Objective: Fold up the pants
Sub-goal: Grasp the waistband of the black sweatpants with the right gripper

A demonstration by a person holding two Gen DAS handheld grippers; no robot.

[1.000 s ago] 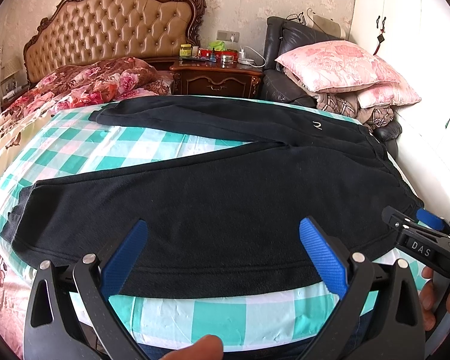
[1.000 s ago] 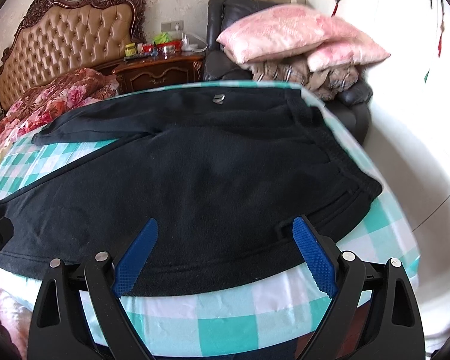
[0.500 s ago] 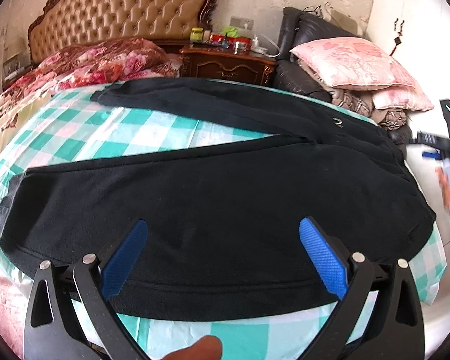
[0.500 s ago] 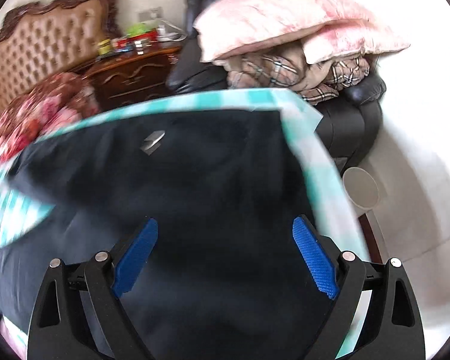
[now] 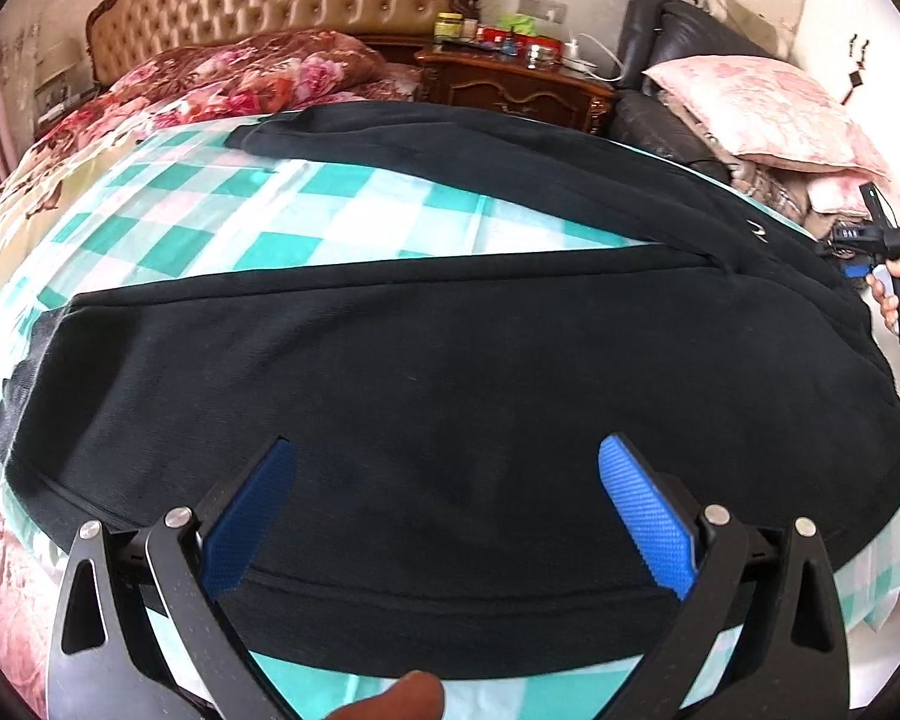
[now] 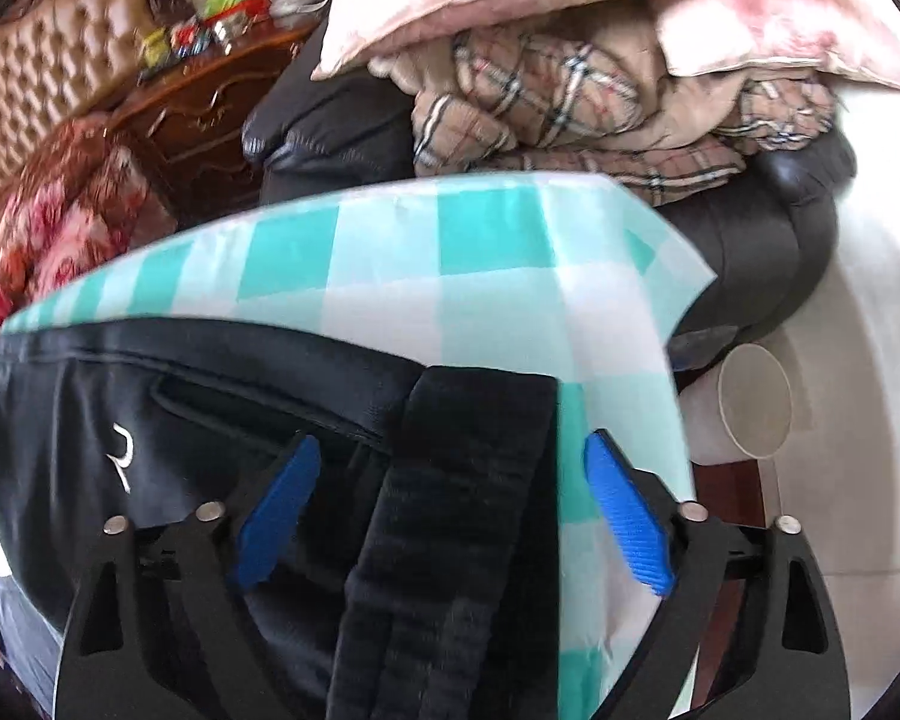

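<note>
Black fleece pants (image 5: 450, 372) lay spread flat across a bed covered by a teal-and-white checked sheet (image 5: 306, 222), legs apart in a V, the waistband end toward the sheet's corner nearest a dark leather armchair (image 6: 768, 240) piled with pink pillows. We held the left gripper (image 5: 447, 510) above the near leg of the pants, its blue pads spread wide and empty, touching nothing. Our right gripper (image 6: 450, 516) pointed steeply down over the ribbed waistband (image 6: 468, 510), which ran between its two blue fingers; the jaws were closing, but the pads had not yet pressed the cloth, so nothing was grasped. A small white logo (image 6: 123, 456) sat on the pants just beside the waistband. In the left wrist view our right hand (image 5: 897, 294) showed at the waistband end, beside the armchair. We judged the step to be taking hold of the waistband before folding one leg over the other. To do it well, we thought the right pads should bite both layers of the band, not the sheet beneath, and the left should pinch the near leg's edge before lifting together.
</note>
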